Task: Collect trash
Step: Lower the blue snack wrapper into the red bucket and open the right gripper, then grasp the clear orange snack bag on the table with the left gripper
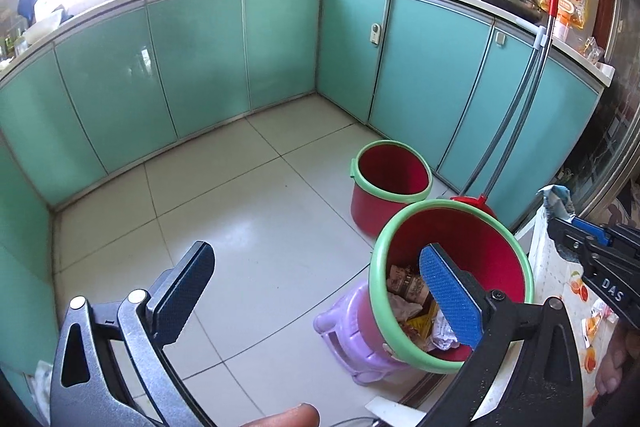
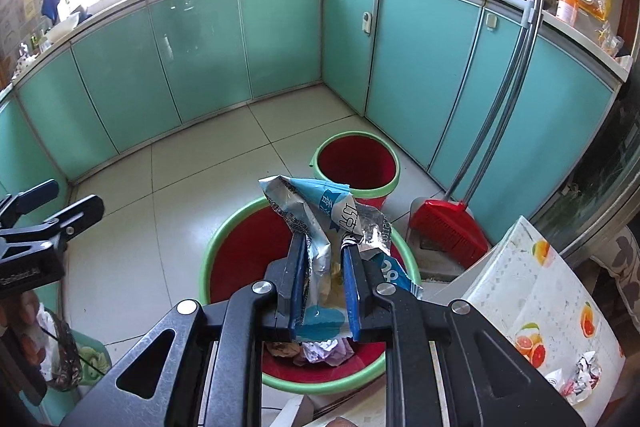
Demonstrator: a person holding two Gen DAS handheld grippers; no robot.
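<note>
My right gripper (image 2: 322,251) is shut on a crumpled blue and silver snack wrapper (image 2: 316,219) and holds it right above the near red bin with a green rim (image 2: 236,251). That bin (image 1: 400,239) sits on a purple stool (image 1: 352,343) and holds several wrappers (image 1: 412,299). My left gripper (image 1: 316,287) is open and empty, to the left of the bin, its right finger over the bin's mouth. The right gripper (image 1: 592,247) shows at the right edge of the left wrist view. The left gripper (image 2: 52,207) shows at the left edge of the right wrist view.
A second red bin (image 1: 390,183) stands on the tiled floor behind the first, empty as far as I see. A red broom and dustpan (image 2: 448,231) lean on the teal cabinets (image 2: 200,39). A table with a fruit-print cloth (image 2: 532,299) at the right carries crumpled foil trash (image 2: 580,375).
</note>
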